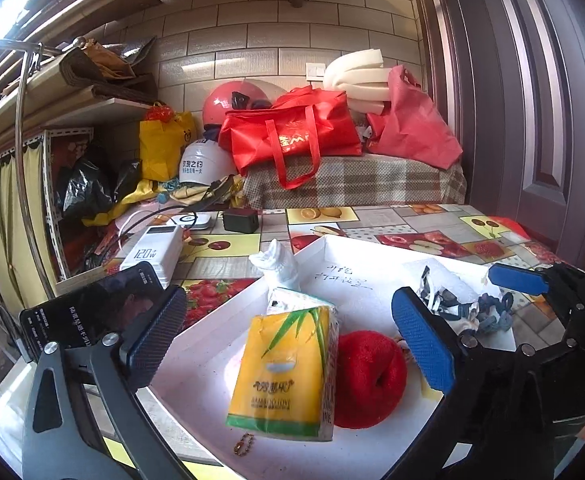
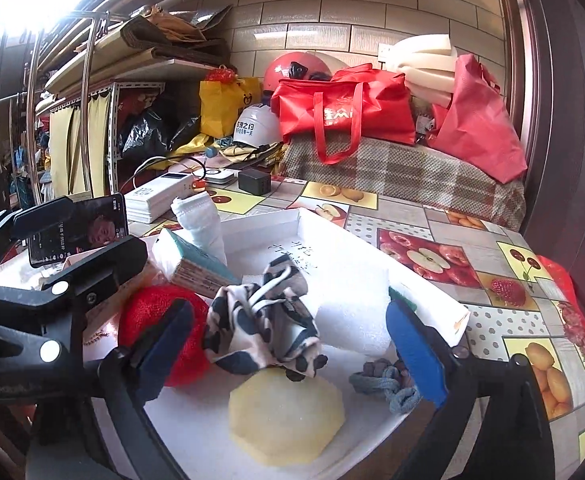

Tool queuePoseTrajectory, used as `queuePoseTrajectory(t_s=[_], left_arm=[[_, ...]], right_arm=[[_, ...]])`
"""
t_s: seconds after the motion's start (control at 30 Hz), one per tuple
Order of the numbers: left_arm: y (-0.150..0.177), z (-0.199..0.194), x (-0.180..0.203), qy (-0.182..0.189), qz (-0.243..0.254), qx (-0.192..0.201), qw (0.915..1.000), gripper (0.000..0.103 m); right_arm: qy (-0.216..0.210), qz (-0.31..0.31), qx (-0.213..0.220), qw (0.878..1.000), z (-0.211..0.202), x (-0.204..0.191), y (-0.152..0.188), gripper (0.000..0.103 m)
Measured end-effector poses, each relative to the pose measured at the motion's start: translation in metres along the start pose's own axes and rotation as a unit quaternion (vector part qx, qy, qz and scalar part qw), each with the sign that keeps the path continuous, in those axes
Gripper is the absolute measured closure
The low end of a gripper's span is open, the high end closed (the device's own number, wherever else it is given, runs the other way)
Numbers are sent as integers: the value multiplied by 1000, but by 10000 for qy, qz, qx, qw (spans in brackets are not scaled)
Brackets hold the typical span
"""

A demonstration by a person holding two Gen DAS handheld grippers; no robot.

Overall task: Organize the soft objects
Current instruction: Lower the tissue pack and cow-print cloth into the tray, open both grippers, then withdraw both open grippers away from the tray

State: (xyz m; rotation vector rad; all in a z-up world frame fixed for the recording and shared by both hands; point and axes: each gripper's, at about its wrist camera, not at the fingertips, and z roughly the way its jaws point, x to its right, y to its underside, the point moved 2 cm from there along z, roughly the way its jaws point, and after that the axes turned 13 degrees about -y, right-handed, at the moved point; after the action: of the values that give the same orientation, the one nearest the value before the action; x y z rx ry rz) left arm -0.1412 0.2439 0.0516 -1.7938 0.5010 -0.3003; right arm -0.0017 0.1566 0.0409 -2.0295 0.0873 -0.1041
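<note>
From the left wrist, the left gripper (image 1: pixel 288 340) stands with jaws spread wide and empty, its ribbed blue pads flanking a glossy yellow tissue pack (image 1: pixel 286 368) that leans on a fuzzy red scrubber ball (image 1: pixel 368 380) inside the white shallow box (image 1: pixel 220 320).

From the right wrist, the right gripper (image 2: pixel 292 352) is likewise wide open, gripping nothing. Between its pads, in the same box, lie a crumpled black-and-white patterned cloth (image 2: pixel 264 320) (with a thin drawstring), a pale yellow many-sided sponge (image 2: pixel 286 414) and a knotted grey-blue cord (image 2: pixel 388 384).
</note>
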Motion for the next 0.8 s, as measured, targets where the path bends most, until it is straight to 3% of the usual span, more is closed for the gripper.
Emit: queuePoseTrajectory(t_s=[0.33, 0.8], left_arm=[[1, -2, -7, -126, -139, 59, 9998, 0], [10, -34, 1, 123, -128, -13, 9998, 0]], right_arm=[[176, 87, 245, 9995, -7, 3, -1, 0], [338, 116, 333, 9988, -46, -4, 17, 0]])
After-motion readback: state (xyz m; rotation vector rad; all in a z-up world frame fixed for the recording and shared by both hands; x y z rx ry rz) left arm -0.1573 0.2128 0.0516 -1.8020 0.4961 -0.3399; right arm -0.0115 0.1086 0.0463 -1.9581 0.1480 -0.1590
